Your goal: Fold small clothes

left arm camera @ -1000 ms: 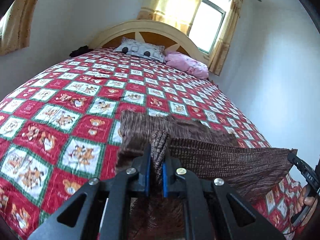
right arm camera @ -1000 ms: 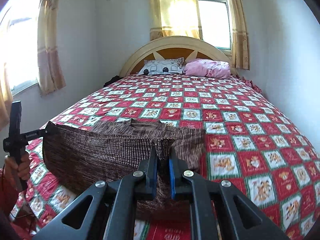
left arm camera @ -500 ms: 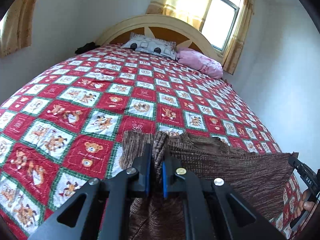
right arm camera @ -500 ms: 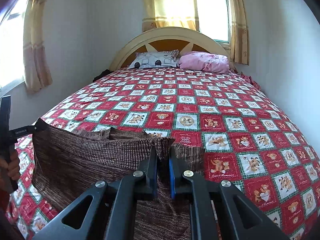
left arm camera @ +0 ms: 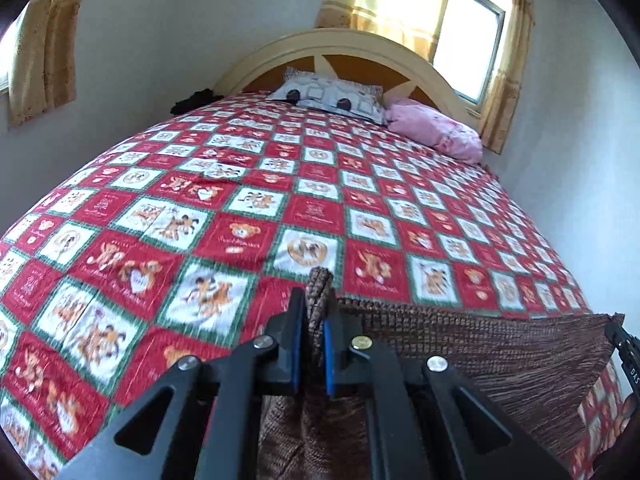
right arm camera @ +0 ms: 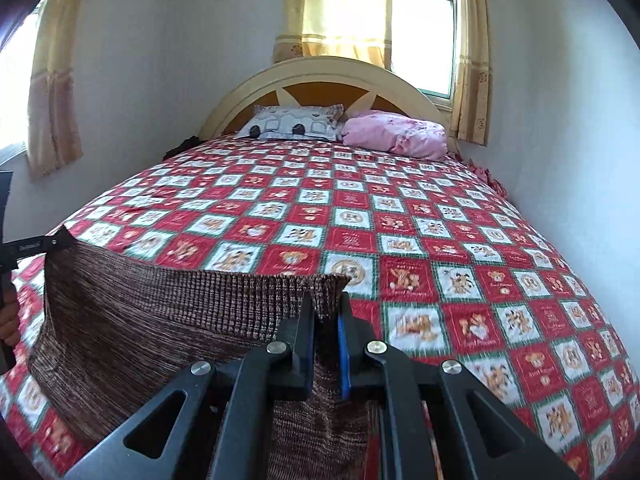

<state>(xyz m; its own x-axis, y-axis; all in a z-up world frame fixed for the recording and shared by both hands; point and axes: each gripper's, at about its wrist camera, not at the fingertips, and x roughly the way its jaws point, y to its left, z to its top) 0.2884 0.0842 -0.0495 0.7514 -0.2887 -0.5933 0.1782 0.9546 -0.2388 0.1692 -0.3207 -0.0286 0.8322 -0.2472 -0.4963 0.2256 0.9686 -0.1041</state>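
Observation:
A brown knitted garment (left arm camera: 460, 344) hangs stretched between my two grippers above the near end of the bed. My left gripper (left arm camera: 314, 308) is shut on its left corner, a bunch of knit poking up between the blue pads. My right gripper (right arm camera: 326, 312) is shut on the opposite corner of the same garment (right arm camera: 160, 320). In each wrist view the other gripper shows at the frame edge, pinching the far corner: the right gripper (left arm camera: 618, 336) and the left gripper (right arm camera: 52, 243). The cloth's lower part drapes out of sight beneath the fingers.
The bed carries a red, white and green teddy-bear quilt (left arm camera: 248, 200). A patterned pillow (right arm camera: 296, 124) and a pink pillow (right arm camera: 396, 136) lie by the curved headboard (right arm camera: 320, 76). White walls close in on both sides; curtained windows (right arm camera: 420, 32) sit behind. A dark item (left arm camera: 192, 102) lies at the far left corner.
Both grippers carried the garment forward over the bed toward the headboard. The folded-under layer seen beyond the held edge is now hidden behind it. Grips are unchanged.

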